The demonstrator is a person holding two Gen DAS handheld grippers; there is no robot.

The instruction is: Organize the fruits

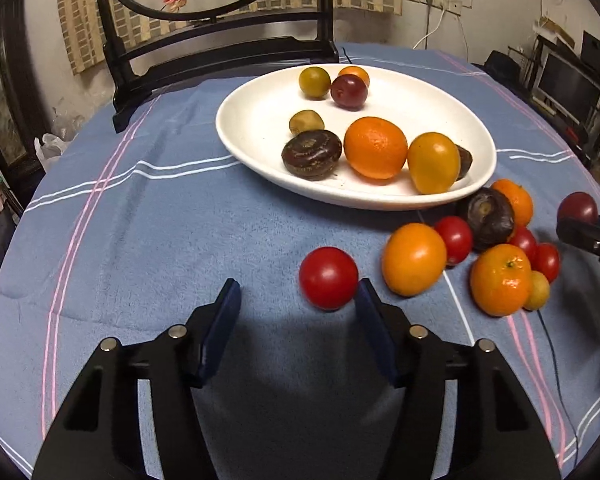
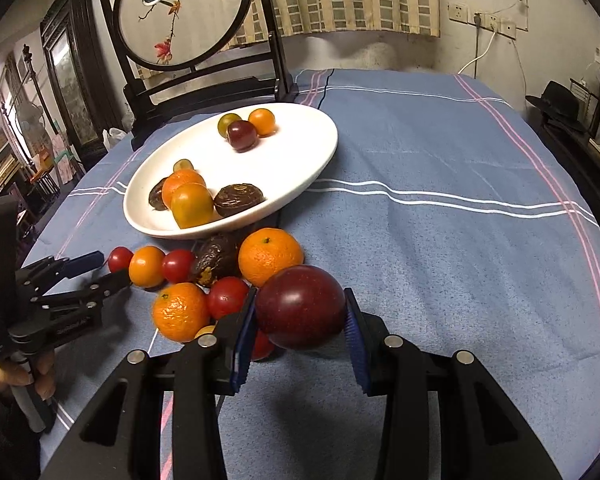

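We see the right gripper (image 2: 300, 320) with its fingers clenched on a dark red plum (image 2: 300, 307), lifted just above the loose fruit pile (image 2: 204, 280) on the blue-clothed bench (image 2: 440, 240). The left gripper (image 1: 298, 296) has its fingers released — a red tomato (image 1: 328, 278) sits on the cloth just beyond the tips, beside the right-hand finger (whether it touches, we cannot tell). Beyond the pile, the white plate (image 1: 252, 120) already carries several fruits — oranges, yellow ones and dark brown ones.
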